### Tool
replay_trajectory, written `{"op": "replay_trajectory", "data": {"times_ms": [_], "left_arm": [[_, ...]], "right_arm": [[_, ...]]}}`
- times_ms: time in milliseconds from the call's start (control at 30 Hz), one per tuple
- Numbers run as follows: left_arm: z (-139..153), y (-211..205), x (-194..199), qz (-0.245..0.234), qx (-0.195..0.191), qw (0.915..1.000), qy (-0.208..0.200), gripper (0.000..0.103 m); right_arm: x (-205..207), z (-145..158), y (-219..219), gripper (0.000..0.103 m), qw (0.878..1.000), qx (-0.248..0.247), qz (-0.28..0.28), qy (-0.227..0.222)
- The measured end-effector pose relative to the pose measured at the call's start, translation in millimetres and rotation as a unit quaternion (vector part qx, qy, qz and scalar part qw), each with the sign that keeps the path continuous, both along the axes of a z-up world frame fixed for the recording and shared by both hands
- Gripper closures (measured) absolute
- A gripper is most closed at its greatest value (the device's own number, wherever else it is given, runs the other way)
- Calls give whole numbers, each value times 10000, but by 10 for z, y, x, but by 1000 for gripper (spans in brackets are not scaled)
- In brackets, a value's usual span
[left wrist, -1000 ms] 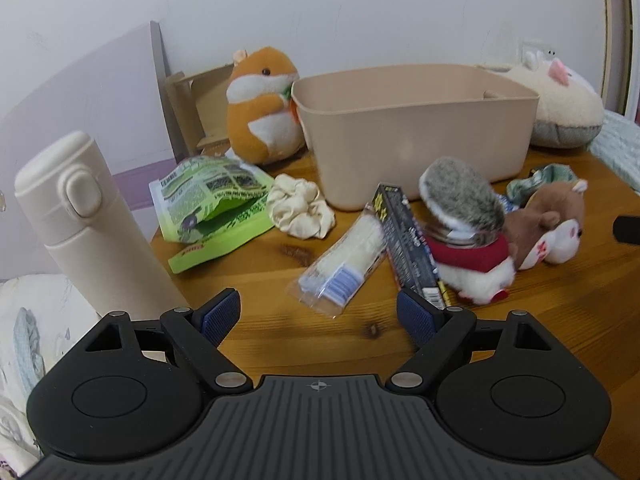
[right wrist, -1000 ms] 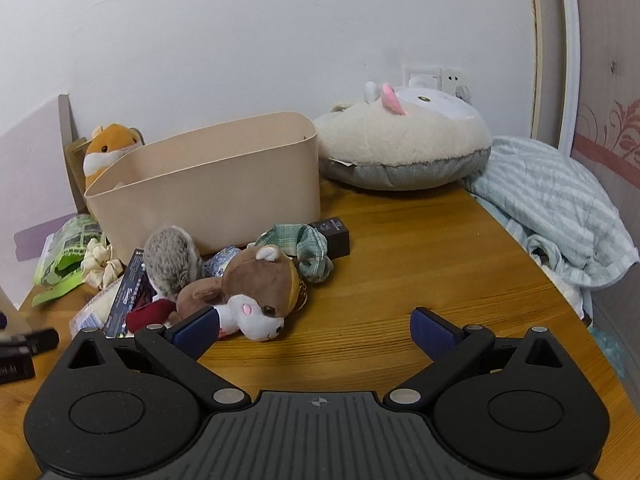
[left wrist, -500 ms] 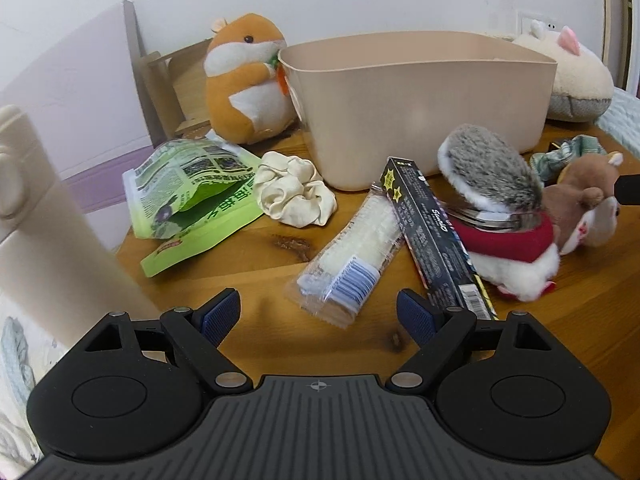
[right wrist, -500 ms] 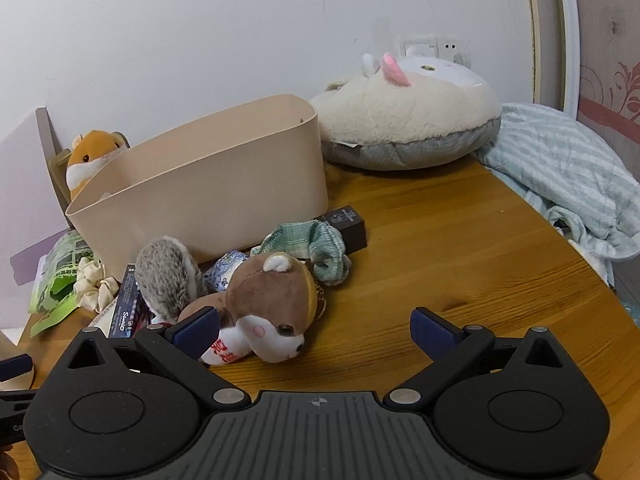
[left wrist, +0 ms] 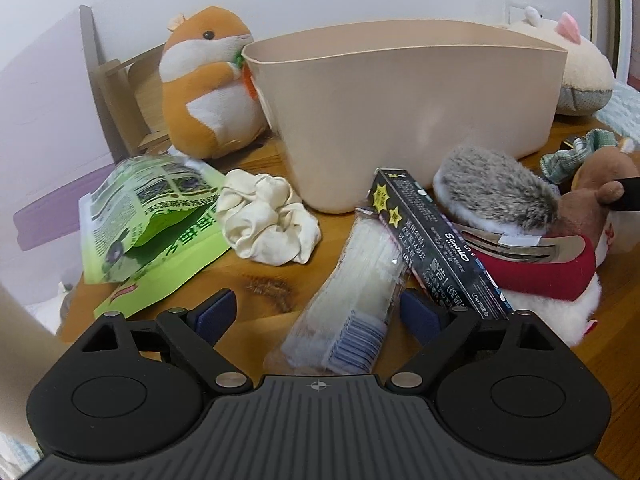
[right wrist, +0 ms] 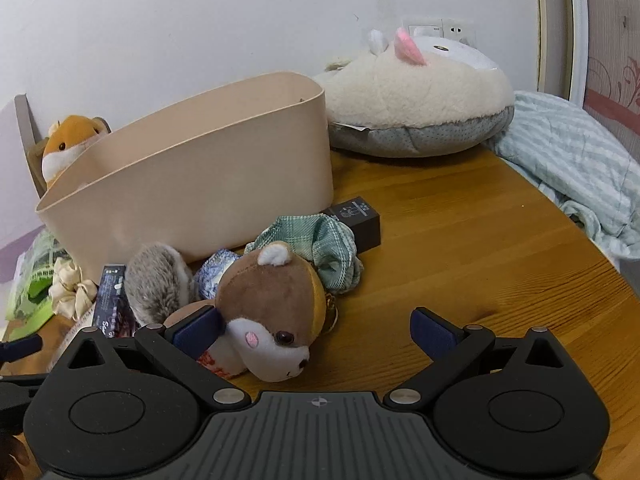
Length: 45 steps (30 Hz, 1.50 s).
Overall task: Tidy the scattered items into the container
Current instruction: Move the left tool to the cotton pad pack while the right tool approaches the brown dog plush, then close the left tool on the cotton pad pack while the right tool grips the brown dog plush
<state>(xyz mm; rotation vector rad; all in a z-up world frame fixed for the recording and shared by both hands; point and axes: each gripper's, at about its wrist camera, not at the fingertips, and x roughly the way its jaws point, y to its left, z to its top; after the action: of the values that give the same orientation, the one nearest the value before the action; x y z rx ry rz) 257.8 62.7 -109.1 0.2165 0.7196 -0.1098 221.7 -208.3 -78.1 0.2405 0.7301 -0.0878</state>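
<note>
A beige plastic container [left wrist: 408, 116] [right wrist: 200, 184] stands on the wooden table. In front of it lie a clear white packet [left wrist: 352, 304], a black box [left wrist: 436, 240], a cream scrunchie [left wrist: 268, 220], a green pouch [left wrist: 148, 220], a grey-and-red plush [left wrist: 520, 224] and a brown plush [right wrist: 272, 312]. My left gripper [left wrist: 316, 312] is open, its fingers on either side of the white packet's near end. My right gripper [right wrist: 316, 328] is open, with the brown plush's head between its fingers. A green scrunchie [right wrist: 320, 244] and a small black box [right wrist: 356, 220] lie behind the plush.
An orange hamster plush [left wrist: 208, 88] stands left of the container by a wooden stand. A large cream plush [right wrist: 416, 96] lies behind the container at the right. Striped bedding [right wrist: 572, 184] hangs over the table's right edge.
Both grippers have moved forward and lower. The left now straddles the white packet; the cream bottle slid out of view. The right has closed in on the brown plush. Both stay open.
</note>
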Motion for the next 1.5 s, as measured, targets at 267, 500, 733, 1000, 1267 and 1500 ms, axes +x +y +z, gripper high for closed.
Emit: {"op": "replay_trajectory", "data": {"times_ms": [267, 500, 733, 1000, 1267, 1500], "left_arm": [[-45, 119, 74, -37, -561, 9983, 138, 10], [-64, 114, 94, -57, -707, 9974, 161, 7], [-81, 115, 110, -41, -723, 9972, 165, 5], [-87, 112, 117, -20, -726, 9972, 166, 5], [-88, 87, 120, -33, -725, 9972, 179, 4], [-89, 60, 126, -14, -739, 9971, 178, 4]], "right_arm": [[115, -14, 32, 0, 10000, 89, -8, -35], [221, -25, -1, 0, 9992, 390, -80, 36], [213, 19, 74, 0, 9999, -29, -97, 20], [219, -111, -59, 0, 9982, 577, -83, -170], [339, -142, -180, 0, 9944, 1042, 124, 100], [466, -200, -243, 0, 9874, 1532, 152, 377]]}}
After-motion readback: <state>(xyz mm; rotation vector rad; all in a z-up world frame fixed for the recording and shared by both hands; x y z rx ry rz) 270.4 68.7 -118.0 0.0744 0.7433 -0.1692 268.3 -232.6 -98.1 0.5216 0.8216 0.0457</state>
